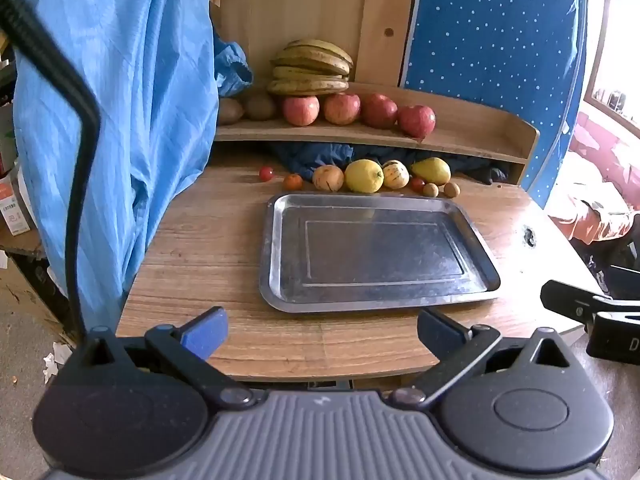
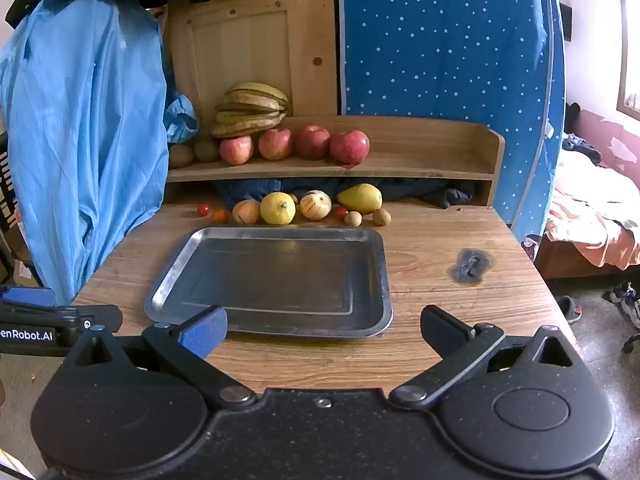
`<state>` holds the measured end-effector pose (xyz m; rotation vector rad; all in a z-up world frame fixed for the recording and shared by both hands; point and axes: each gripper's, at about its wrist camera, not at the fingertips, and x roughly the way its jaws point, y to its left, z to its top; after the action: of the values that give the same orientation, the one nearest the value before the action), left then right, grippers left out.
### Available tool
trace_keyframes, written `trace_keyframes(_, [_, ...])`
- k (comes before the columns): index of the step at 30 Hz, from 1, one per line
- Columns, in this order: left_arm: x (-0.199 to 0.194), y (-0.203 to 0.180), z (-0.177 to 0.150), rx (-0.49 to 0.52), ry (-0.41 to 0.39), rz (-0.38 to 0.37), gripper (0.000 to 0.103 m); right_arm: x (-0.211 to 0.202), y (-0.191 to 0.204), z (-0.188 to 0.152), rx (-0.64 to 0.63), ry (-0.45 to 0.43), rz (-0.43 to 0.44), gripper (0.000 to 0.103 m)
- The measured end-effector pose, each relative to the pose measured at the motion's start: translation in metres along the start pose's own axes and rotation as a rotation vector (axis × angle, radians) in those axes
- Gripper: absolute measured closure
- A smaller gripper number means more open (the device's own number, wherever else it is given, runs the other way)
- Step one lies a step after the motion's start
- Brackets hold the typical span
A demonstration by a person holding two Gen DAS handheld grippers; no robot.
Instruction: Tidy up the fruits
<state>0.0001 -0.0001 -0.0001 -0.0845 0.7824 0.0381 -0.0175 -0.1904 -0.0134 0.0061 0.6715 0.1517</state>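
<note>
A bare steel tray [image 1: 280, 264] [image 2: 172, 280] lies on the wooden table [image 1: 192, 248] [image 2: 432, 272]. Behind it sits a row of small fruit: a yellow lemon [image 1: 363, 176] [image 2: 277, 208], a pear [image 1: 432, 170] [image 2: 360, 198], a striped melon [image 1: 395, 174] [image 2: 315, 205], cherry tomatoes [image 1: 266, 173] and walnuts [image 2: 381, 216]. On the shelf [image 1: 472, 136] [image 2: 420, 160] rest several red apples [image 1: 341, 109] [image 2: 312, 142] and bananas [image 1: 310, 68] [image 2: 252, 108]. My left gripper [image 1: 322, 328] and right gripper [image 2: 324, 326] both hang open over the table's near edge, with nothing between their fingers.
Blue cloth [image 1: 120, 120] [image 2: 84, 140] hangs at the table's left side. A dotted blue panel [image 2: 440, 60] stands behind the shelf. The table has a burn mark [image 2: 470, 266] on its right. A bed [image 2: 592, 216] and shoes [image 2: 624, 300] lie to the right.
</note>
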Motion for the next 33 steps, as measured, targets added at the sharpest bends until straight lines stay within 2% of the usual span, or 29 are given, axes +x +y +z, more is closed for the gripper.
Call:
trace_keyframes(14, [0.007, 0.0, -0.003, -0.002, 0.024, 0.004, 0.0, 0.0, -0.001, 0.008, 0.002, 0.001, -0.004, 0.001])
trace_keyframes(20, [0.008, -0.004, -0.002, -0.001, 0.027, 0.006, 0.0, 0.004, -0.004, -0.002, 0.007, -0.007, -0.007, 0.001])
trace_keyframes(33, [0.009, -0.005, -0.002, -0.001, 0.032, 0.004, 0.0, 0.006, -0.006, 0.001, 0.012, 0.004, -0.005, 0.001])
